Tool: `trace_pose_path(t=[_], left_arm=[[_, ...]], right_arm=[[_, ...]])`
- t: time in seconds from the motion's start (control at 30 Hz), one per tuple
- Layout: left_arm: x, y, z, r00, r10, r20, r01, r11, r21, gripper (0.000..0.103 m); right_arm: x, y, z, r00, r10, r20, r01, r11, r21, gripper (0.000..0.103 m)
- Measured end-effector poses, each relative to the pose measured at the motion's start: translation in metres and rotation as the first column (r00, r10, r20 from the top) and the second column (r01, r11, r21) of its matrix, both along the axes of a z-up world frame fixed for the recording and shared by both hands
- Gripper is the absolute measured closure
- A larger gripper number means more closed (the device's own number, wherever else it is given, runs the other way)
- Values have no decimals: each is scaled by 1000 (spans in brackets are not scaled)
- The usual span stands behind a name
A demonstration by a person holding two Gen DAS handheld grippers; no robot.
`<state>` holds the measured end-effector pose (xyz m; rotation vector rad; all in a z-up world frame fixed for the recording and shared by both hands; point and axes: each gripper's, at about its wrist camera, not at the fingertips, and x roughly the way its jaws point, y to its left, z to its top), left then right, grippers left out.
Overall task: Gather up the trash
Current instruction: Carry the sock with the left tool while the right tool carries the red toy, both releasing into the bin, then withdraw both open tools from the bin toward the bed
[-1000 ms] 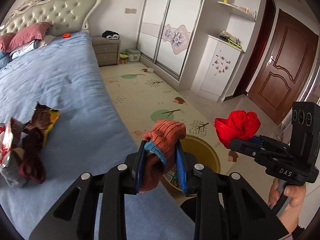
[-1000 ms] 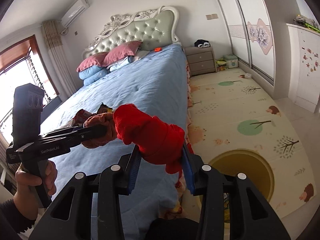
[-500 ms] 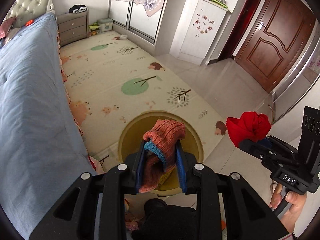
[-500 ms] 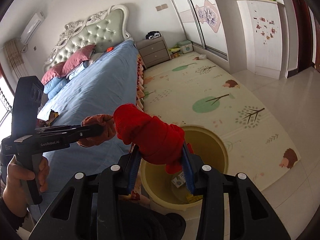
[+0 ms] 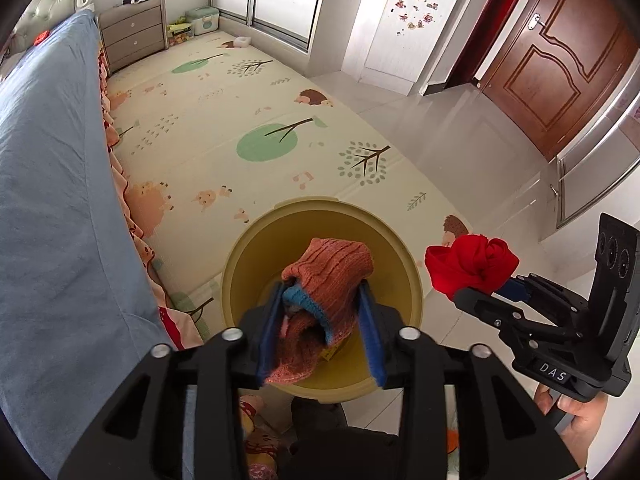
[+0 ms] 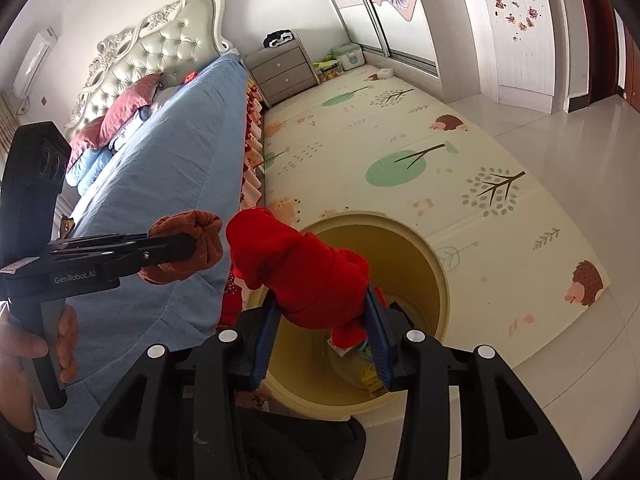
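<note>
A: What has changed since a second ago?

B: The bed (image 5: 52,184) filled most of the left wrist view then, with wrappers and dark cloth lying on it. Now it is only a blue band down the left side, and the patterned floor mat (image 5: 248,120) takes the middle. The yellow bin (image 5: 240,264) has come from half hidden behind the fingers to open mouth right below them.

A: And the two claws?

B: The left gripper (image 5: 320,320) stays clamped on the orange knitted sock (image 5: 332,268), which now hangs over the bin's opening. The right gripper (image 6: 320,324) stays clamped on the red cloth bundle (image 6: 296,276). In its own view that bundle is above the near part of the bin (image 6: 436,280); seen from the left wrist, the right gripper (image 5: 480,292) holds it just past the bin's right rim.

A: Anything around them?

B: The bin stands on the mat's corner, close beside the bed's frilled edge. Scraps of packaging lie at its bottom, partly hidden by the red cloth. Farther back: the grey nightstand (image 5: 134,34), the brown door (image 5: 560,64), and the tufted headboard (image 6: 160,56) with pink pillows (image 6: 124,110). The black gripper bodies block the bin's near rim in both views.
</note>
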<state>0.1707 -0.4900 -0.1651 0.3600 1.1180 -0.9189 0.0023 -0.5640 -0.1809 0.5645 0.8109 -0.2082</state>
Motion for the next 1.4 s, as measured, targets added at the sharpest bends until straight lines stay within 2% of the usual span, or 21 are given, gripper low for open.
trace_pose_path(t=[0.03, 0.07, 0.27, 0.4, 0.83, 1.1, 1.3, 1.4], left_arm=[[3, 1, -1, 1000, 18, 2, -18, 1000, 3, 17], [5, 3, -1, 999, 39, 17, -39, 999, 0, 10], [10, 10, 0, 998, 67, 16, -67, 998, -6, 10], [6, 11, 6, 998, 51, 30, -50, 999, -20, 10], [-8, 40, 49, 994, 55, 96, -44, 993, -111, 10], [-10, 101, 88, 982, 106, 157, -77, 981, -181, 10], [-9, 174, 114, 953, 190, 235, -140, 967, -214, 10], [-8, 213, 125, 932, 245, 268, -183, 954, -236, 10]], right_arm=[[2, 0, -1, 1000, -9, -16, 9, 1000, -11, 44], [4, 0, -3, 999, -17, -28, 16, 1000, -16, 37], [5, 2, -5, 1000, -3, -21, 3, 1000, 2, 37], [2, 4, 1, 1000, 0, -8, 0, 1000, 6, 37], [-8, 16, 36, 999, -4, 48, 5, 1000, -22, 37], [5, 51, 69, 990, 79, 114, -73, 996, -56, 37], [30, 106, 100, 961, 211, 177, -196, 975, -102, 37], [48, 140, 113, 938, 284, 201, -266, 958, -112, 31]])
